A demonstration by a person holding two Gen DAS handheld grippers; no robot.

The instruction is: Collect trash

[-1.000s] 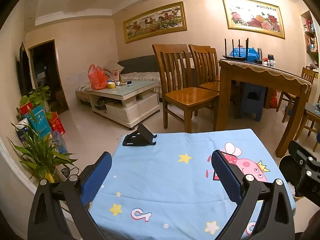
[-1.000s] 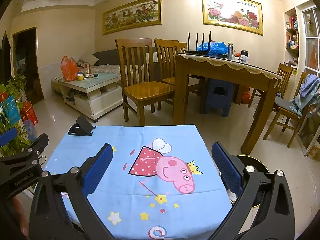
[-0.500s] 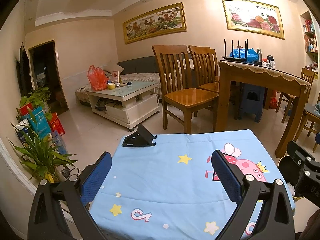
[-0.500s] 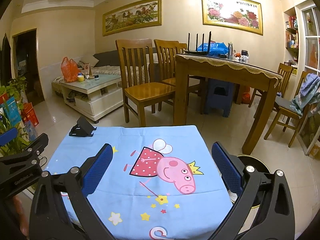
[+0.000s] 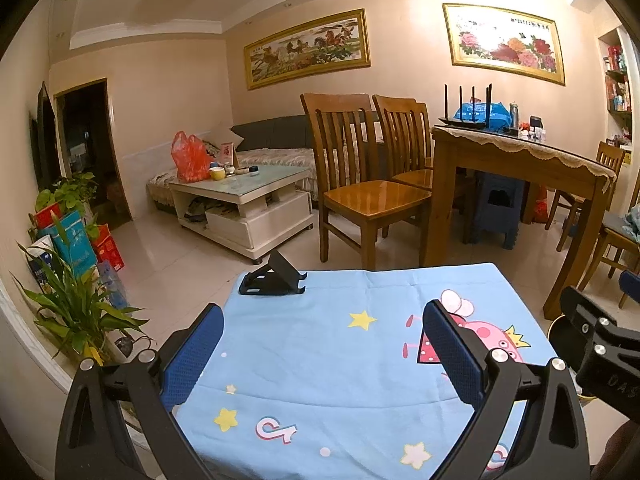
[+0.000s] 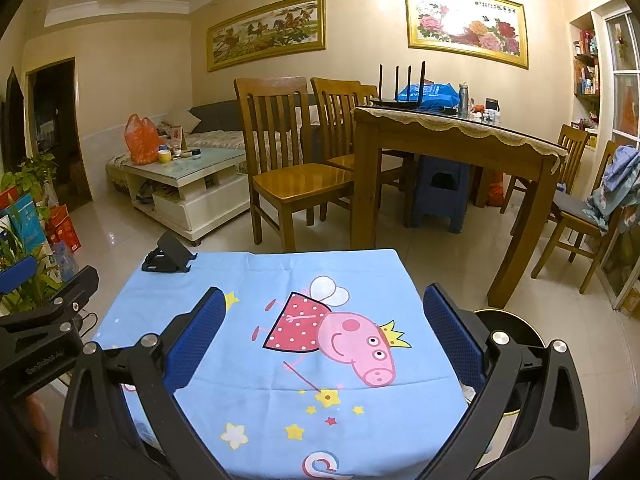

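A small table with a light blue cartoon-pig cloth (image 5: 340, 344) (image 6: 280, 280) lies in front of both grippers. No loose trash shows on the cloth. My left gripper (image 5: 324, 348) is open and empty above the cloth's near left part. My right gripper (image 6: 324, 332) is open and empty above the near right part. A round dark bin with a gold rim (image 6: 516, 332) stands on the floor just right of the table, partly hidden by my right finger; its edge also shows in the left wrist view (image 5: 558, 330).
A black phone stand (image 5: 274, 278) (image 6: 168, 258) sits on the cloth's far left corner. Beyond are wooden chairs (image 5: 360, 184), a dining table (image 6: 452, 140), a white coffee table (image 5: 244, 196) with an orange bag, and potted plants (image 5: 76, 312) at left.
Both grippers have stayed open and nearly still; the views have drifted very slightly.
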